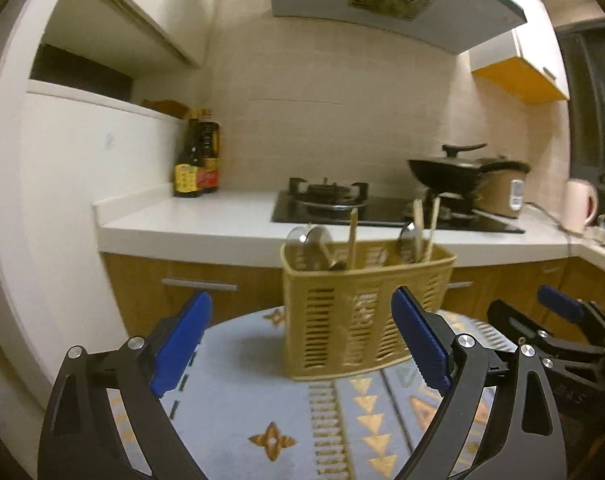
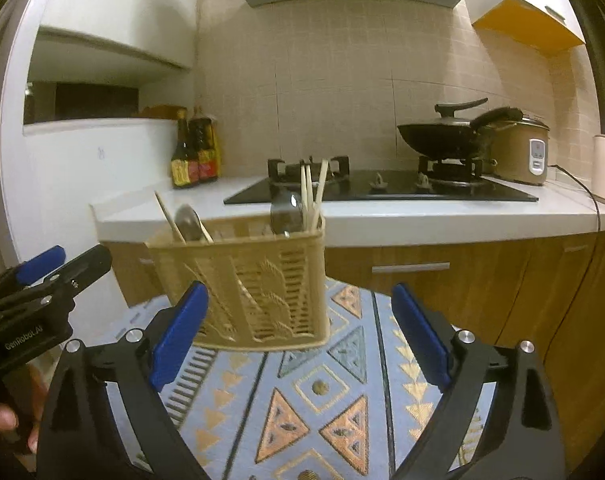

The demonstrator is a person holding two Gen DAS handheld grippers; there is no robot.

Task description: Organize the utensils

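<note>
Jaws wide apart, empty, on left gripper (image 1: 302,332) and right gripper (image 2: 300,328). Utensil basket (image 1: 366,312) looks sorted; ease both clear without nudging it.

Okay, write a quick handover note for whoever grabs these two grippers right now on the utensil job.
Left gripper: open, empty.
Right gripper: open, empty.
The beige slotted plastic utensil basket stands upright on the blue patterned tablecloth, just ahead of both grippers.
Done: metal spoons and wooden chopsticks stand in its compartments, spoons and chopsticks together in each.
Left: no loose utensils in view; check that the sorting is as wanted.
</note>
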